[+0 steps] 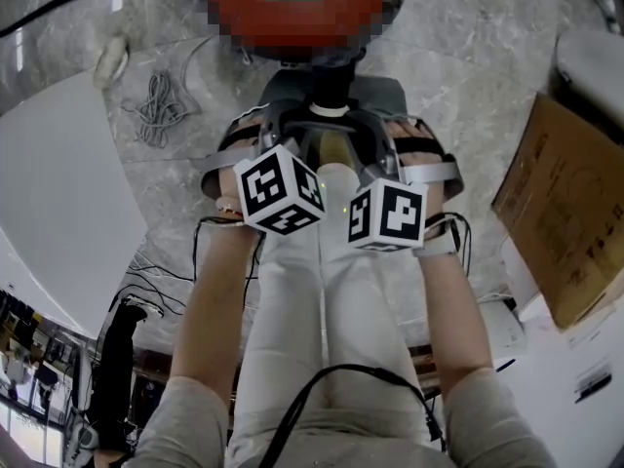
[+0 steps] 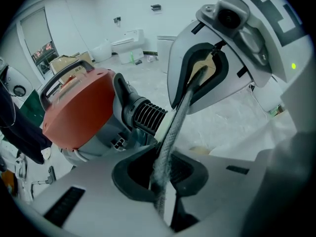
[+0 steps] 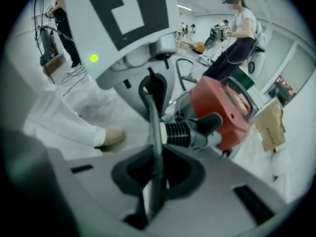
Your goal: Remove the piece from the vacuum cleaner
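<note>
The vacuum cleaner has an orange-red body, a black handle and a ribbed black hose cuff; it sits on the floor just beyond both grippers. A thin grey strip-like piece, seen edge-on, runs from my left gripper up into the jaws of my right gripper. From the other side the same piece spans from my right gripper to the left gripper. Both are shut on it. In the head view the two marker cubes sit side by side, left and right.
The person's legs in white trousers are under the grippers, with a beige shoe near the vacuum. A cardboard box stands at the right, a white table at the left and a coiled cable on the marble floor. Another person stands far behind.
</note>
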`<control>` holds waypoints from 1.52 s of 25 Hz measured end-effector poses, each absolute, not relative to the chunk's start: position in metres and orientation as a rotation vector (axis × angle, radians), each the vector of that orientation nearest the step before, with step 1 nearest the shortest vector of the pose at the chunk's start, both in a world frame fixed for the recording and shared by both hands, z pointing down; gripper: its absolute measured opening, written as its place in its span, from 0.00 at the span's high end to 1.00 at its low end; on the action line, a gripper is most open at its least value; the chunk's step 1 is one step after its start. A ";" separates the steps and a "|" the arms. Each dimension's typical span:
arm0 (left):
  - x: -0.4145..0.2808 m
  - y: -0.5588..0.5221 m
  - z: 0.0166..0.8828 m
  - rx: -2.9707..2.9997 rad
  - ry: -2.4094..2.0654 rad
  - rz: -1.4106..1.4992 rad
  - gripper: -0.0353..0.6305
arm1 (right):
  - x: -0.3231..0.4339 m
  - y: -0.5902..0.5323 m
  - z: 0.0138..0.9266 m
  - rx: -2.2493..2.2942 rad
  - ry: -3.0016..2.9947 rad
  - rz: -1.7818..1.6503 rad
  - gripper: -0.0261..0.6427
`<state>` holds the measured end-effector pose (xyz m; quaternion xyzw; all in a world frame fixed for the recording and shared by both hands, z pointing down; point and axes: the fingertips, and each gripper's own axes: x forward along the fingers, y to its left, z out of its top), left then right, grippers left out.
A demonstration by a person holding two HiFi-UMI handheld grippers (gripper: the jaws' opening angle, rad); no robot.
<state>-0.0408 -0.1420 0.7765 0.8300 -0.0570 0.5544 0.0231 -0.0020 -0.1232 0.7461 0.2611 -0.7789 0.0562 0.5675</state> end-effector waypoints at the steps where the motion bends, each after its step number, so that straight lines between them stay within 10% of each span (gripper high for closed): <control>1: -0.041 -0.142 0.776 2.567 -0.170 1.734 0.86 | -0.002 -0.123 0.747 0.625 -1.836 0.143 0.90; 38: -0.055 -0.110 0.770 2.529 -0.138 1.816 0.86 | -0.010 -0.091 0.754 0.624 -1.845 0.229 0.90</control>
